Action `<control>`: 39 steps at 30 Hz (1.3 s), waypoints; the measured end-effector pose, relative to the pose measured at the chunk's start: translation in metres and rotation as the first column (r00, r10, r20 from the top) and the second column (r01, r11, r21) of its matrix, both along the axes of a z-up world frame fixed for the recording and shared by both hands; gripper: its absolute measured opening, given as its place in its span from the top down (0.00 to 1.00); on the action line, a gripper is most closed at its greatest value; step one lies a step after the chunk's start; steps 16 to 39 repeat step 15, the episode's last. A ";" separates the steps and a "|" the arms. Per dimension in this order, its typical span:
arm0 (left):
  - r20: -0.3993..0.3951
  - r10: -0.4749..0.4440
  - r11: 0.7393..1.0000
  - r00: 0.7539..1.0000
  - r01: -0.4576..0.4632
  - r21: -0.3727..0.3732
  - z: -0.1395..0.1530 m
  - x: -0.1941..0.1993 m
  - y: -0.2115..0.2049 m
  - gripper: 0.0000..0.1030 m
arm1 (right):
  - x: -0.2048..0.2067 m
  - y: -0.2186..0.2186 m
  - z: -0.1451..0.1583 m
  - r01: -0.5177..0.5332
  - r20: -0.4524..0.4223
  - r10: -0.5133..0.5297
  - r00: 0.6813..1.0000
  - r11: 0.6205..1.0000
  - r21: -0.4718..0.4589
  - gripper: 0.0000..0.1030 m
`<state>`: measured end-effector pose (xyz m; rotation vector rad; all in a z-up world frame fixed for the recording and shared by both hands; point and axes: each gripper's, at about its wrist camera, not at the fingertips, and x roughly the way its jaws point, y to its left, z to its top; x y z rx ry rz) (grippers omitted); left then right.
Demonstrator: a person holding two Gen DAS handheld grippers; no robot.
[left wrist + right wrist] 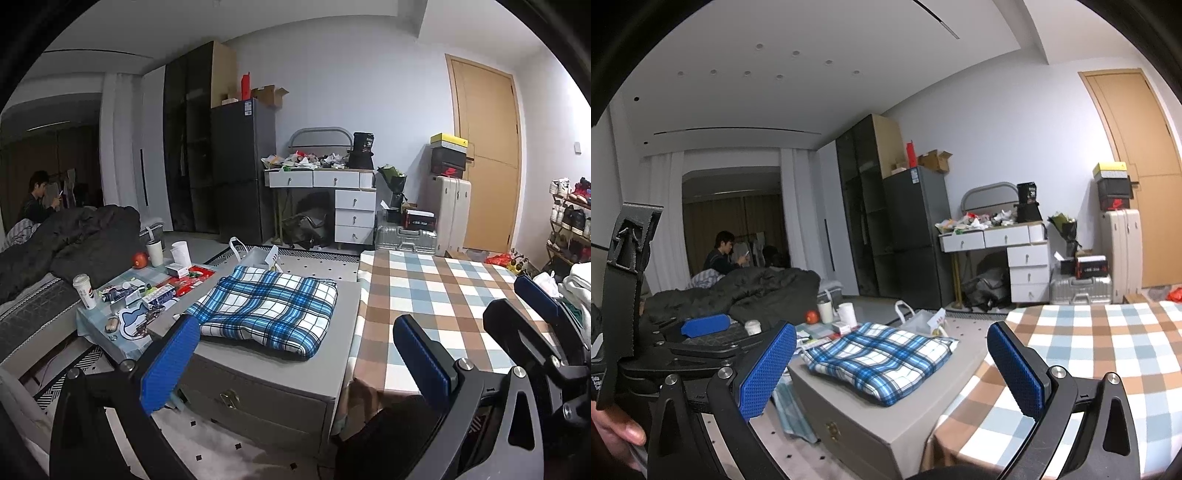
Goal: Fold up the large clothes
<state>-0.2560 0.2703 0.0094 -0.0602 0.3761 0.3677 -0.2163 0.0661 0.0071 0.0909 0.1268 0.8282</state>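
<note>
A folded blue and white plaid garment (269,308) lies on a grey storage box (258,380); it also shows in the right wrist view (882,356). My left gripper (295,354) is open and empty, held near and in front of the box. My right gripper (892,369) is open and empty, raised in front of the box and table. In the left wrist view the right gripper (539,306) shows at the right, over the table with a brown and blue checked cloth (443,306). A pile of white clothes (578,284) lies at the table's right edge.
A low side table (122,306) left of the box holds cups, an apple and small boxes. A bed with a dark duvet (74,247) is at the left, a person sitting behind it. A fridge, white dresser (332,199), suitcases, door and shoe rack line the far wall.
</note>
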 end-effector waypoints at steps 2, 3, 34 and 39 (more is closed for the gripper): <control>-0.007 -0.006 1.000 1.000 0.006 0.002 0.000 0.001 -0.002 0.01 | 0.000 0.000 0.001 0.001 0.003 -0.001 1.000 1.000 -0.001 0.00; -0.012 -0.010 1.000 1.000 0.010 0.005 0.001 0.002 -0.003 0.01 | 0.000 -0.001 0.001 0.000 0.003 0.000 1.000 1.000 -0.001 0.00; 0.018 -0.041 0.998 0.999 0.040 0.050 0.005 0.001 -0.020 0.01 | 0.009 -0.013 -0.001 0.013 -0.024 -0.012 1.000 1.000 0.027 0.00; 0.018 -0.041 0.998 0.999 0.040 0.050 0.005 0.001 -0.020 0.01 | 0.009 -0.013 -0.001 0.013 -0.024 -0.012 1.000 1.000 0.027 0.00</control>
